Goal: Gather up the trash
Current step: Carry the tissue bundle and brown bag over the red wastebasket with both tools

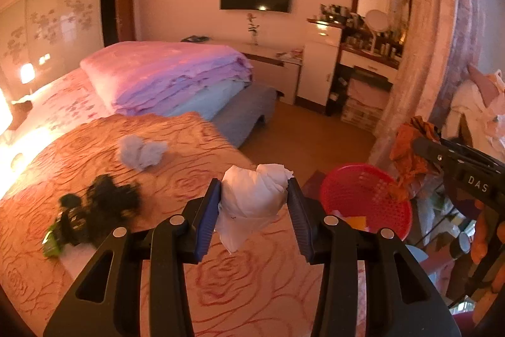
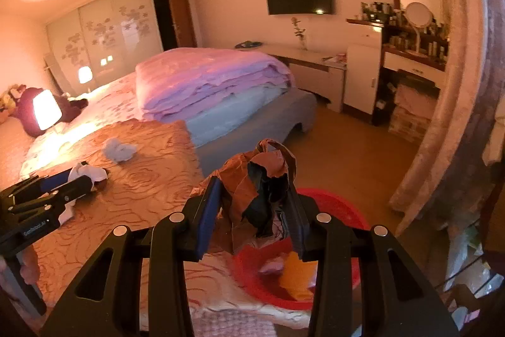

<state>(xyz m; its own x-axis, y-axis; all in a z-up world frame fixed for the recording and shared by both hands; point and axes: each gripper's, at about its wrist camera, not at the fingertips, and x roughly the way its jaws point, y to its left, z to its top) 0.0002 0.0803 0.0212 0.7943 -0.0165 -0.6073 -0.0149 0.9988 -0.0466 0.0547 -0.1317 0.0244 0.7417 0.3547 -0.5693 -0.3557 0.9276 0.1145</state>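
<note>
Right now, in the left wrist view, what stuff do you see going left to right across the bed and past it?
Black trash pile → grey wad → white tissue wad in the left hand-held gripper → red basket → orange wrapper.

A crumpled white paper wad [image 1: 252, 195] sits pinched between jaws above the bed's edge. A crumpled brown-and-black wrapper [image 2: 258, 195] hangs clamped over the red basket [image 2: 341, 204], which holds yellow and pink scraps. A grey wad [image 1: 142, 150] and a black-green wrapper [image 1: 94, 204] lie on the orange bedspread [image 1: 221, 289].
</note>
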